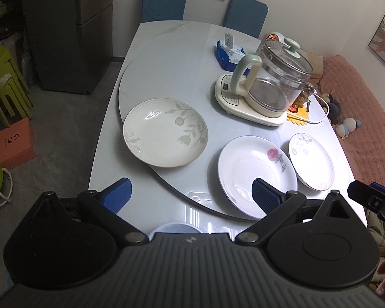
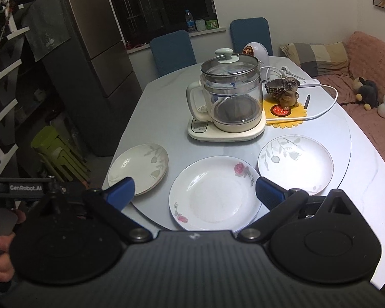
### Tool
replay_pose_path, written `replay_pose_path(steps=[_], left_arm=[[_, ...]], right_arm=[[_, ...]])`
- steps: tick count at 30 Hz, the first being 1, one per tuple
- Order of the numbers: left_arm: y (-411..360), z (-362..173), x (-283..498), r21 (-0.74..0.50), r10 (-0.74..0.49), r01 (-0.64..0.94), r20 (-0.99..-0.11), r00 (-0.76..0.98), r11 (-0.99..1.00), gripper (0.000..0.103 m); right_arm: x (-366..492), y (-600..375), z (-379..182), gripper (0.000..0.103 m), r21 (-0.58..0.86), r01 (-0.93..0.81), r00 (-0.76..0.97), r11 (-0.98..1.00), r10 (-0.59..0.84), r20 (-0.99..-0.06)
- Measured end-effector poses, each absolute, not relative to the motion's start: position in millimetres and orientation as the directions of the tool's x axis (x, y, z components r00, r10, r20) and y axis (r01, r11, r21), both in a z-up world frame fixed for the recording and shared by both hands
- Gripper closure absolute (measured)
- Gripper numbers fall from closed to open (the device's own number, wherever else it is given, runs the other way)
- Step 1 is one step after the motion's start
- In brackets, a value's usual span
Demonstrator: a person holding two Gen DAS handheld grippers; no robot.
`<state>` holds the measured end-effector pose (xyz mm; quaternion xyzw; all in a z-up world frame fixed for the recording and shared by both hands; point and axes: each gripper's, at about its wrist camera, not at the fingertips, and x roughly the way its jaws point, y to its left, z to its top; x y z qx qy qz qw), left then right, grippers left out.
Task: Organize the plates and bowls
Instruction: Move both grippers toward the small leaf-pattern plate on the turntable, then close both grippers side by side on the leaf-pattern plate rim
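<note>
Both grippers hang wide apart over the near edge of the desk (image 2: 146,118), holding nothing; the left gripper (image 1: 191,196) sits nearer the desk's left corner, the right gripper (image 2: 195,191) is poised above the rose plate (image 2: 218,192), its blue pads either side of that plate in the right wrist view but clear of it.

Three dishes lie in a row on the grey turntable, each apart from the others: the leaf-pattern plate (image 1: 165,132) at the left, overhanging the turntable's edge a little; the rose plate in the middle; a smaller plate (image 2: 296,163) with grey flowers at the right, just in front of the glass kettle (image 2: 231,97) on its cream base. A pale bowl rim (image 1: 174,228) shows just below the left gripper, mostly hidden by it.

These look like glazed ceramic: stiff, fairly heavy, slick and easily chipped; I judge the safest hold to be on the raised rim, one pad above and one below, with the near edge of each plate the easiest to reach; a lift should be level and slow, and setting one plate on another calls for a gentle touch so the glaze does not knock.
</note>
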<state>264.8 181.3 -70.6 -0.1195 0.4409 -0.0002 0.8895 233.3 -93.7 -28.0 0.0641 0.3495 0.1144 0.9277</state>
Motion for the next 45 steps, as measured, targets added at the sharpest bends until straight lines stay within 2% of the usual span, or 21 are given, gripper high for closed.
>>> replay_pose_path(steps=[16, 22, 26, 35, 41, 45], left_arm=[[268.6, -141.4, 391.4, -0.231, -0.151, -0.091, -0.839, 0.522, 0.969, 0.002], [295.4, -169.8, 425.7, -0.24, -0.152, -0.12, -0.856, 0.493, 0.963, 0.003], [309.5, -190.0, 441.0, -0.25, -0.153, -0.148, -0.868, 0.473, 0.957, 0.003], [329.6, -223.0, 463.7, -0.275, -0.173, -0.166, -0.873, 0.457, 0.947, 0.018], [331.4, -234.6, 473.1, -0.297, -0.196, -0.159, -0.866, 0.459, 0.941, 0.031], [330.7, -248.1, 476.5, -0.292, -0.194, -0.17, -0.879, 0.435, 0.941, 0.043]], right_arm=[[334.8, -23.1, -72.1, 0.002, 0.193, -0.231, 0.68, 0.954, 0.3, -0.669], [371.2, 4.8, -98.4, 0.012, 0.188, -0.282, 0.61, 0.941, 0.327, -0.722], [392.5, 18.9, -116.8, 0.025, 0.186, -0.314, 0.569, 0.931, 0.342, -0.748], [437.9, 38.6, -142.1, 0.037, 0.179, -0.36, 0.524, 0.916, 0.357, -0.774], [462.2, 41.2, -158.3, 0.043, 0.172, -0.346, 0.511, 0.922, 0.339, -0.789], [469.9, 43.4, -173.3, 0.054, 0.2, -0.331, 0.464, 0.922, 0.344, -0.816]])
